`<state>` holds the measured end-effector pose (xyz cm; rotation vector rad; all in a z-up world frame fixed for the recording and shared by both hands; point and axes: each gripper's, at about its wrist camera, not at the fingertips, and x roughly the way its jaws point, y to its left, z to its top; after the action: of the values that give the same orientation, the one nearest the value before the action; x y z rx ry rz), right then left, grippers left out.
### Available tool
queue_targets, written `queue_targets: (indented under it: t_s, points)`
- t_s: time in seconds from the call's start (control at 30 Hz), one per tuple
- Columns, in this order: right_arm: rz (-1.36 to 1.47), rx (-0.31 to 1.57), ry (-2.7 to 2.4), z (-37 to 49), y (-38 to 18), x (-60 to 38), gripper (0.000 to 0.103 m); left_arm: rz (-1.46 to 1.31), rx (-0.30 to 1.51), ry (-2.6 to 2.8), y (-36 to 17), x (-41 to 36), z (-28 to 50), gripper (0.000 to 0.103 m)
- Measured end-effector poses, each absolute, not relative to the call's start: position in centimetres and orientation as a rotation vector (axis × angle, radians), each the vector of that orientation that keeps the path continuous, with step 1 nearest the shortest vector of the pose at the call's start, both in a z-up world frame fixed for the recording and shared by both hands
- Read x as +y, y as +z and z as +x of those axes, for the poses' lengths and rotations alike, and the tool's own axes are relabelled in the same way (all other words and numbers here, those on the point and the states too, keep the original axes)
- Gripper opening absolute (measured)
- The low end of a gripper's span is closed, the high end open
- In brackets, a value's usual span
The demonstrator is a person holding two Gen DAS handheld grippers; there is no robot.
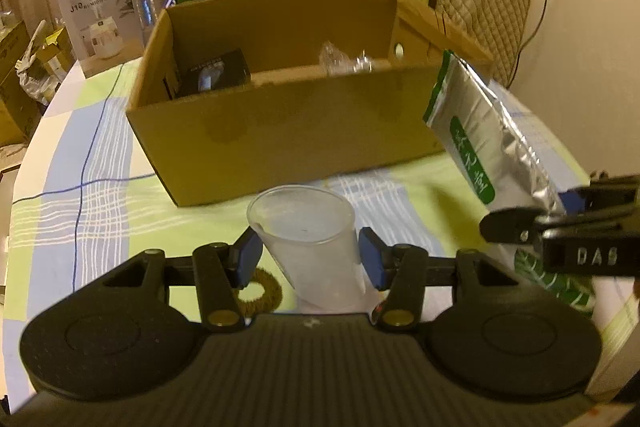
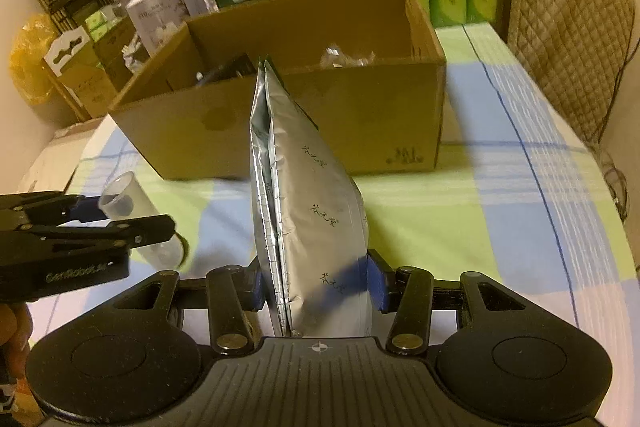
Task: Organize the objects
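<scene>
While both grippers carry their loads short of the cardboard box (image 1: 280,131), the main risk is a collision at its near wall. The left gripper (image 1: 310,259) is partly closed on a translucent plastic cup (image 1: 308,227), pads pressing its sides below the rim; the cup tilts, and a soft wall squeezed that low could slip or buckle. The right gripper (image 2: 316,283) is clamped part-way on a silver foil pouch (image 2: 304,195), held near its bottom so the long top leans toward the box and could snag the rim. Both sit just in front of the box, over the checked tabletop (image 1: 100,187). Inside, a dark carton (image 1: 214,73) fills the left; crinkled plastic (image 1: 340,61) lies right, leaving open room between.
</scene>
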<state>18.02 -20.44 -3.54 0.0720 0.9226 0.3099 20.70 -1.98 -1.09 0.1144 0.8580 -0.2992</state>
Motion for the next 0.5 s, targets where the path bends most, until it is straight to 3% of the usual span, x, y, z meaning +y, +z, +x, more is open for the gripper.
queue_targets:
  t_s: [0.5]
  points:
    - [0.041,0.862,0.323,17.9,2.0,-19.5,0.045,0.183,0.808,-0.295,4.0,-1.3,20.0,0.048]
